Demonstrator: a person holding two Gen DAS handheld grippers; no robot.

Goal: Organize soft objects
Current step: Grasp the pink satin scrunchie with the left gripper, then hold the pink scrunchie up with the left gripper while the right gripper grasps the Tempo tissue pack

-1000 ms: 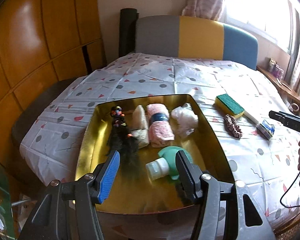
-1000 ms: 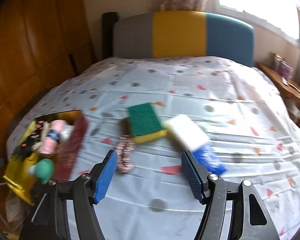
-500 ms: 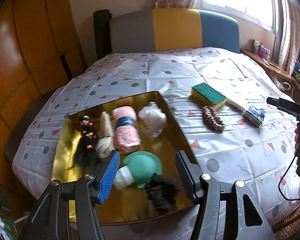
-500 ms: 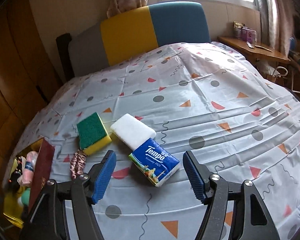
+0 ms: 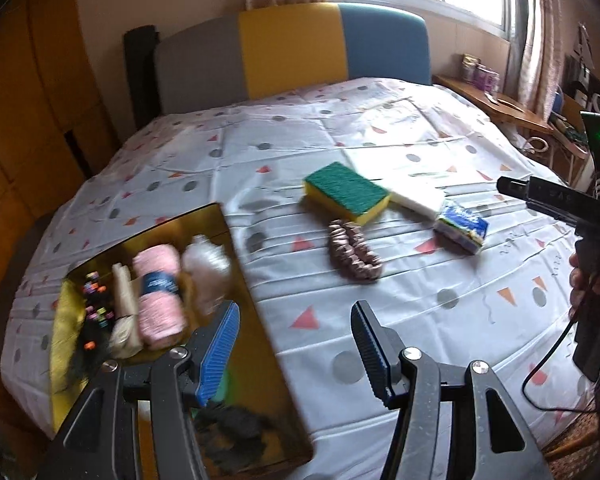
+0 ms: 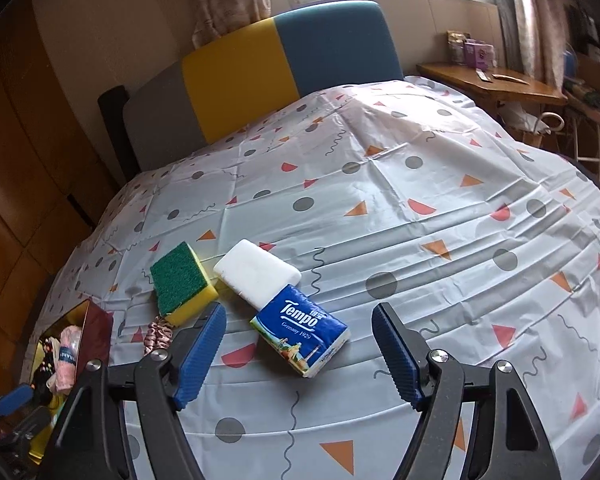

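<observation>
Left wrist view: left gripper (image 5: 294,350) fingers spread wide, holding nothing, above the gold tray's (image 5: 260,336) right rim. Tray on bed (image 5: 380,136); one pink towel roll (image 5: 159,291) inside, long axis toward headboard. On bedspread: one green-yellow sponge (image 5: 347,193), one pink scrunchie (image 5: 353,255), one tissue pack (image 5: 461,227).

Right wrist view: right gripper (image 6: 300,354) fingers wide apart, empty, over the tissue pack (image 6: 300,334), its long axis running diagonally. One white sponge (image 6: 257,273) touching it; sponge (image 6: 181,283) just left.

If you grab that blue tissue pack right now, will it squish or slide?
The tissue pack would probably squash a bit, since it looks like a soft packet. Its glossy wrapper may slip on the smooth bed cover. It lies flat, so it shouldn't roll. The open right gripper frames it.
</observation>
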